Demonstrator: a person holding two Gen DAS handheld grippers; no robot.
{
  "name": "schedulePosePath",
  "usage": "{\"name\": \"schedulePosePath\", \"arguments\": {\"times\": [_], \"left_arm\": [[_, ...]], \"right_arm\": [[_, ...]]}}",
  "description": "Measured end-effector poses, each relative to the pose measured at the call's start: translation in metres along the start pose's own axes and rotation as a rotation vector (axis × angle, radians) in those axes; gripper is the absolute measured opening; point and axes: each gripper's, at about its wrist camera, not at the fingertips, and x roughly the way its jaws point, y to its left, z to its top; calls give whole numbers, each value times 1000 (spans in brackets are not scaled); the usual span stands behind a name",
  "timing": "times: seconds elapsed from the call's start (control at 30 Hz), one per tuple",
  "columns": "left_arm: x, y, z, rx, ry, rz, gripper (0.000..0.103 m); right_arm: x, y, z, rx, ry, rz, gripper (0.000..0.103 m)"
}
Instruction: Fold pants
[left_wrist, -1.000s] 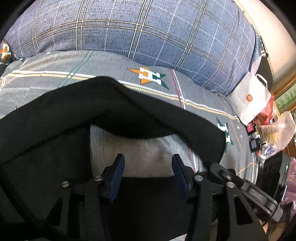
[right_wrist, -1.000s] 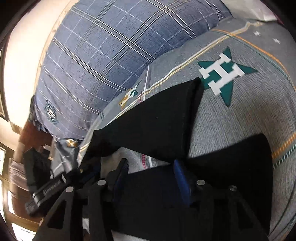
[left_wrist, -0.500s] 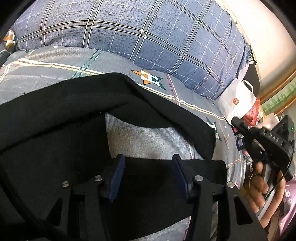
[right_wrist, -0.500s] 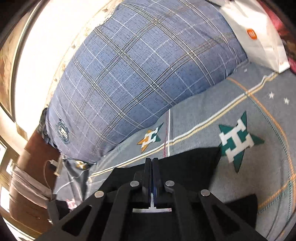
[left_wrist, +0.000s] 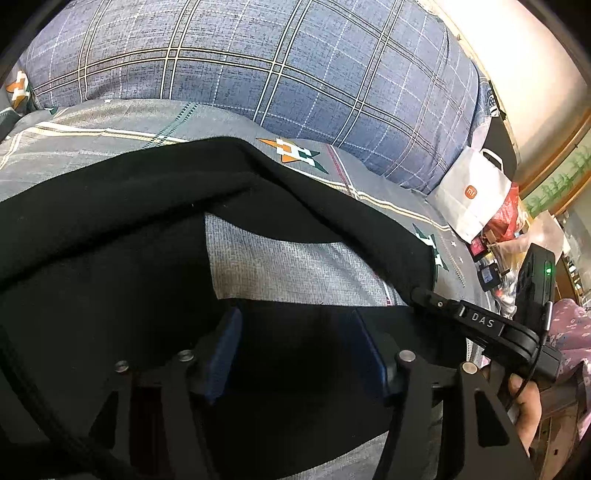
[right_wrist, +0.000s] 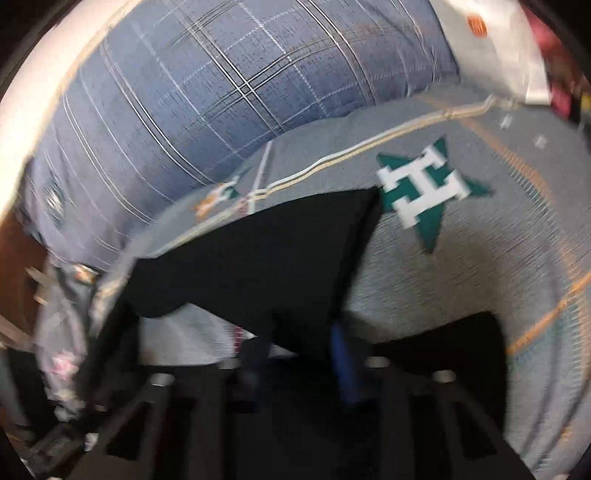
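Note:
Black pants (left_wrist: 110, 240) lie spread on a grey patterned bedsheet (left_wrist: 288, 266), one leg arching across the top toward the right. My left gripper (left_wrist: 297, 347) hovers low over the near black fabric. Its jaws are opening and nothing is pinched between the blue pads (left_wrist: 225, 347). In the left wrist view my right gripper (left_wrist: 419, 294) reaches in from the right to the end of that leg. The right wrist view is blurred. There my right gripper (right_wrist: 301, 360) has its jaws apart and opening, and the tip of the pants (right_wrist: 258, 258) leg lies between them.
A big blue plaid quilt (left_wrist: 258, 66) fills the back of the bed. A white paper bag (left_wrist: 469, 195) and small clutter sit at the bed's right edge. A person's hand (left_wrist: 524, 410) holds the right gripper's handle at the lower right.
Half a second ago my right gripper was shut and raised; now it has swung down to the leg's end with its jaws apart. My left gripper's jaws have widened a little.

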Motion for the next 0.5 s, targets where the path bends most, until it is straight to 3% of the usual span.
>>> {"name": "schedulePosePath", "arguments": {"times": [0.1, 0.23, 0.37, 0.5], "left_arm": [[0, -1, 0, 5, 1, 0, 62], [0, 1, 0, 2, 3, -6, 62], [1, 1, 0, -1, 7, -12, 62], [3, 1, 1, 3, 10, -11, 62]], "right_arm": [[-8, -1, 0, 5, -20, 29, 7], [-39, 4, 22, 18, -119, 111, 7], [-51, 6, 64, 65, -156, 156, 7], [-22, 9, 120, 131, -118, 207, 8]]}}
